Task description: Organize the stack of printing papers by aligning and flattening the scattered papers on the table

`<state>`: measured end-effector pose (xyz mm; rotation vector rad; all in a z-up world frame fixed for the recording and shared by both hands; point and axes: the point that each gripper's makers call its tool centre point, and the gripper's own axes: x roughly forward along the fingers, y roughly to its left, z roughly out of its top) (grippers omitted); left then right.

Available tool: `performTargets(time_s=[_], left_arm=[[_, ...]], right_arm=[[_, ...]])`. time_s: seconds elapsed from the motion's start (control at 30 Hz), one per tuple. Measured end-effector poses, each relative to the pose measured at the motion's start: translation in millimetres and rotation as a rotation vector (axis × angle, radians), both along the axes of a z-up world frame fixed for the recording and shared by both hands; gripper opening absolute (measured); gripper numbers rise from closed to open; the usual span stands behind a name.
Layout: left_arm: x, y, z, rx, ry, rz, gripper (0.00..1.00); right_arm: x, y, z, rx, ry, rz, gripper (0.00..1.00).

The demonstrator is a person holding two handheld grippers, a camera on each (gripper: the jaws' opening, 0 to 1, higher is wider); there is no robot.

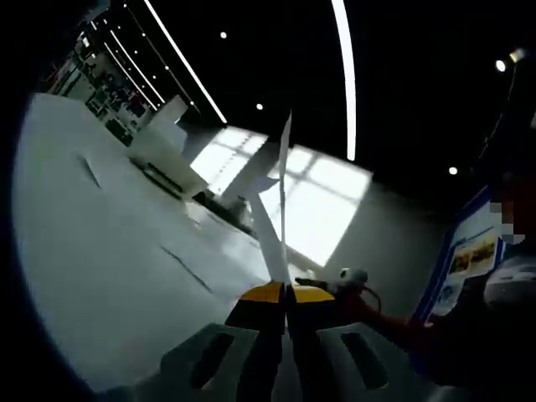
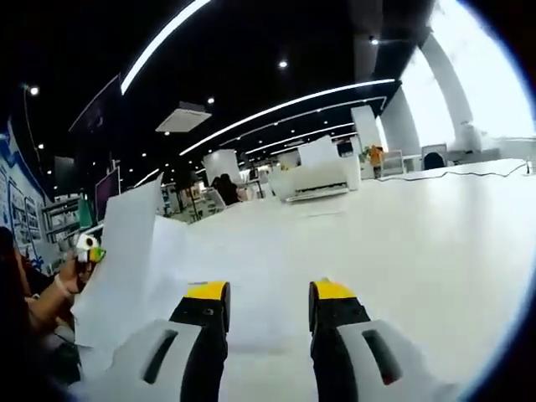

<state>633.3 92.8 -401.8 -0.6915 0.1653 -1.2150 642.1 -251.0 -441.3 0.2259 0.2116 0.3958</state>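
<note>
My left gripper [image 1: 287, 291] is shut on white printing papers [image 1: 283, 201], which I see edge-on, rising straight up from the yellow jaw tips. A second sheet [image 1: 265, 230] leans away to the left. In the right gripper view the same papers [image 2: 126, 260] stand upright at the left over the white table [image 2: 402, 243], with the left gripper [image 2: 88, 248] and a hand behind them. My right gripper [image 2: 268, 295] is open, low over the table, to the right of the papers and touching nothing.
A white printer [image 2: 314, 180] sits at the table's far side, also seen in the left gripper view as a white box [image 1: 163, 138]. A person [image 1: 502, 285] stands close at the right. Black cables [image 2: 469, 173] run along the far right table edge.
</note>
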Motion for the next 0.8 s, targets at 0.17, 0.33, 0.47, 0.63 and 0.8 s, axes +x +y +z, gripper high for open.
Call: performTargets(time_s=[0.17,0.33,0.47,0.63,0.8], left_arm=[[0.0,-1,-0.1,0.000,-0.002,-0.001,0.06],[-0.3,-1,-0.1,0.001,-0.003,0.002,0.06],[-0.1,-1,0.2,-0.002,-0.005,0.002,0.06],[0.4,-1,0.3,-0.003,-0.006,0.001,0.06],[0.8,-1,0.1,0.000,-0.011,0.003,0.06]], right_arm=[[-4,-3,-8.7,0.011,0.030,-0.002,0.33],[-10,-2,-11.0,0.021,0.044,0.000,0.33],[-13,-5,-14.8,0.028,0.063,-0.003,0.35],[-12,-3,-22.7,0.049,0.108,0.005,0.45],[-11,6,-27.9,0.032,0.134,0.016,0.42]])
